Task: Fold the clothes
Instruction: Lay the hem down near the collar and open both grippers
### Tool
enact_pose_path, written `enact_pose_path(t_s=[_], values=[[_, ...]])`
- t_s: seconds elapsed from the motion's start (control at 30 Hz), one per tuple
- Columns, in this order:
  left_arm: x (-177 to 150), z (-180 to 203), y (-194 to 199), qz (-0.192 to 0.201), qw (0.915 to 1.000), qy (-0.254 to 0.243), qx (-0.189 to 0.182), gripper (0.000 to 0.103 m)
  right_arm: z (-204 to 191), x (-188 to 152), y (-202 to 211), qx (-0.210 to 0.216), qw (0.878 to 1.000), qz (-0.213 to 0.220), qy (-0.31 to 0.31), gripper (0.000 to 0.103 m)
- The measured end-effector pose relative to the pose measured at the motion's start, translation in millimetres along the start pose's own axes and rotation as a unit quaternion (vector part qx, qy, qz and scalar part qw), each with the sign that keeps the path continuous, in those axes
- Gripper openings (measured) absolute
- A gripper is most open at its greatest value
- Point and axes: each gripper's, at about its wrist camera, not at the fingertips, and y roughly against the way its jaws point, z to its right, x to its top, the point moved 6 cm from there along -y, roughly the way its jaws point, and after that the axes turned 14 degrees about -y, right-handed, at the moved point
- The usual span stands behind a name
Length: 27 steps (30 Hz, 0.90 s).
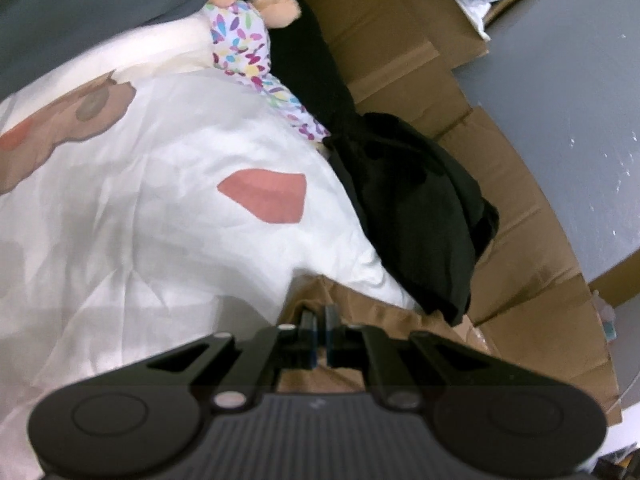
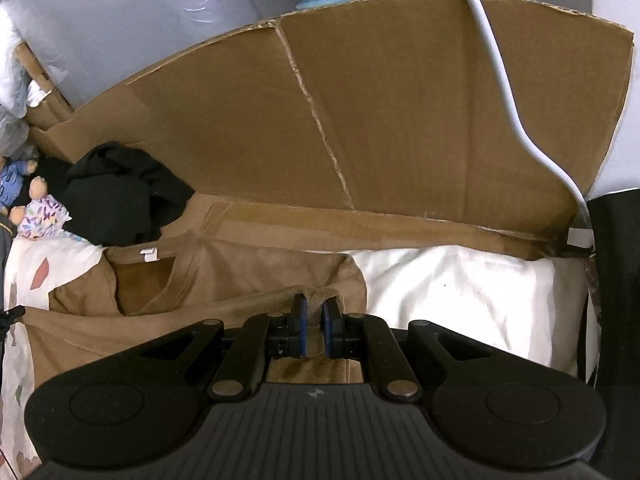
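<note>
A tan-brown shirt (image 2: 240,268) with a white neck label lies on the white bedding, collar toward the left. My right gripper (image 2: 315,310) is shut on a raised fold of its near edge, and the cloth bunches between the blue pads. In the left wrist view my left gripper (image 1: 320,318) is shut, with the same brown shirt (image 1: 360,308) around and under its fingers. The pinch itself is partly hidden. A dark tip at the shirt's far left edge in the right wrist view looks like the left gripper.
A heap of black clothes (image 1: 412,216) lies beside the printed white sheet (image 1: 160,200) and also shows as black clothes (image 2: 120,196). Plush dolls (image 1: 248,28) sit at the back. Cardboard sheets (image 2: 400,120) stand behind, with a white cable (image 2: 504,92) and a white pillow (image 2: 460,292).
</note>
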Motion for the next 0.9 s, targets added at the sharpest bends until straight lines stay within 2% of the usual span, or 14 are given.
enact_pose_path(t_s=[0.13, 0.2, 0.47, 0.6, 0.8, 0.9], values=[[4.4, 3.3, -9.2, 0.003, 1.0000, 0.004, -0.003, 0.004, 2.6, 5.7, -5.7, -0.005, 1.000, 0.003, -0.002, 0.008], [6.7, 1.3, -14.5, 0.009, 0.9996, 0.027, 0.008, 0.004, 3.5, 7.8, -10.1, -0.006, 1.000, 0.004, -0.003, 0.008], [14.6, -2.5, -35.5, 0.020, 0.9994, 0.016, 0.023, 0.004, 6.8, 13.6, -34.6, -0.006, 1.000, 0.003, -0.010, 0.008], [8.9, -5.8, -52.6, 0.013, 0.9993, 0.021, 0.027, 0.004, 11.4, 12.2, -48.9, -0.011, 1.000, -0.001, -0.016, 0.008], [8.1, -8.0, -52.0, 0.021, 0.9993, 0.019, 0.024, 0.009, 20.9, 10.5, -54.4, 0.004, 0.999, 0.003, -0.039, 0.012], [8.6, -9.3, -45.2, 0.023, 0.9991, 0.012, 0.034, 0.019, 22.2, 12.0, -46.0, 0.017, 0.999, 0.013, -0.036, 0.014]])
